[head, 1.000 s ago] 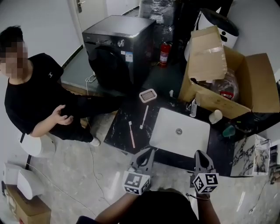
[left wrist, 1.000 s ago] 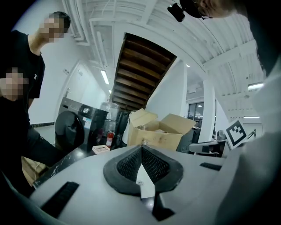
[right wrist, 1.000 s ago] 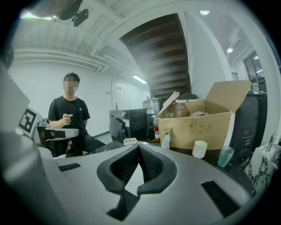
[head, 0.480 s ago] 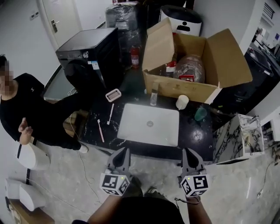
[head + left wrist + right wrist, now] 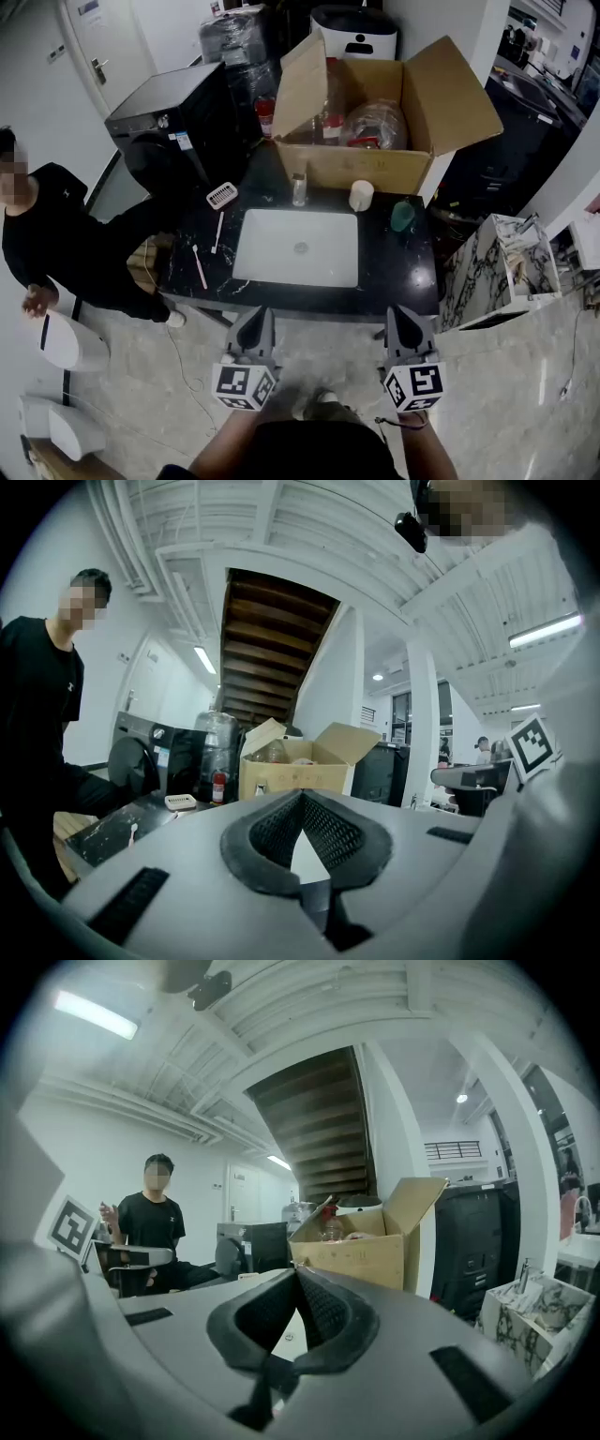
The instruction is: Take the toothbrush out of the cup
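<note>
One pink toothbrush (image 5: 198, 267) | white toothbrush (image 5: 218, 232) | both flat on counter (image 5: 394, 272)

In the head view the room is bright. The light falls evenly from above and the shadows are soft. The white sink (image 5: 298, 247) is the brightest spot on the dark counter (image 5: 403, 272). Straight lines bend near the edges — the walls curve like a bowl. Both gripper views are round with black corners. A long lamp (image 5: 548, 630) glows in the left gripper view, and a second lamp (image 5: 94, 1014) glows in the right one. The left gripper (image 5: 302, 795) and the right gripper (image 5: 295, 1269) sit close to the lens — grey and fuzzy.
</note>
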